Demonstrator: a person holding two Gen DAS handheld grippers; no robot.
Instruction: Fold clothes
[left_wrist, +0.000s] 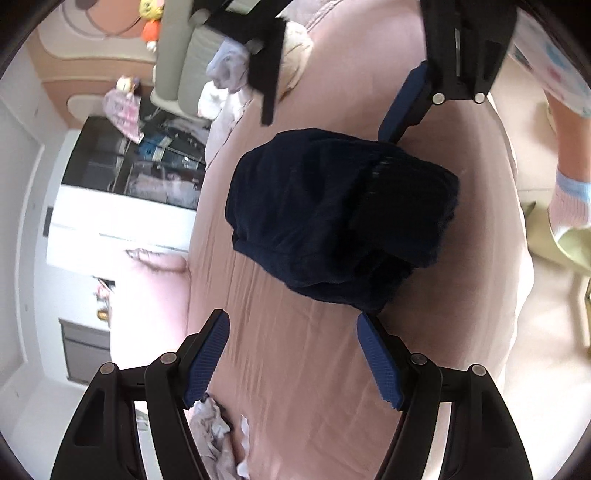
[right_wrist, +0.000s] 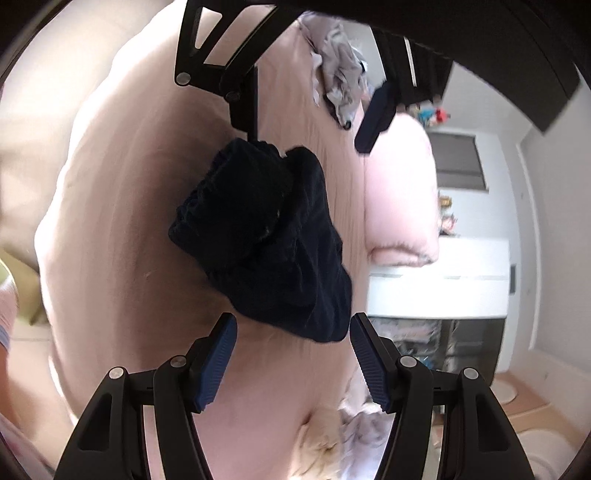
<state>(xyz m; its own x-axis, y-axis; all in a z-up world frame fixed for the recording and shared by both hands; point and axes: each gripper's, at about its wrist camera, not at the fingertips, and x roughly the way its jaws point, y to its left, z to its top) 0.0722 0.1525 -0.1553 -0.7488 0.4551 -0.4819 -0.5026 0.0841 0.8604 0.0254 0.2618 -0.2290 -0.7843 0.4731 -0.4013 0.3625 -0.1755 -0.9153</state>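
A: The dark navy bunched cloth garment (left_wrist: 340, 218) is seen lying on the pink bedsheet (left_wrist: 295, 369), between both grippers.

B: The left gripper (left_wrist: 293, 358) and right gripper (right_wrist: 293, 363) are held wide, empty. If one layer is pinched, the bundle could be dragged apart.

Both wrist cameras face each other closely across the dark garment (left_wrist: 332, 221).
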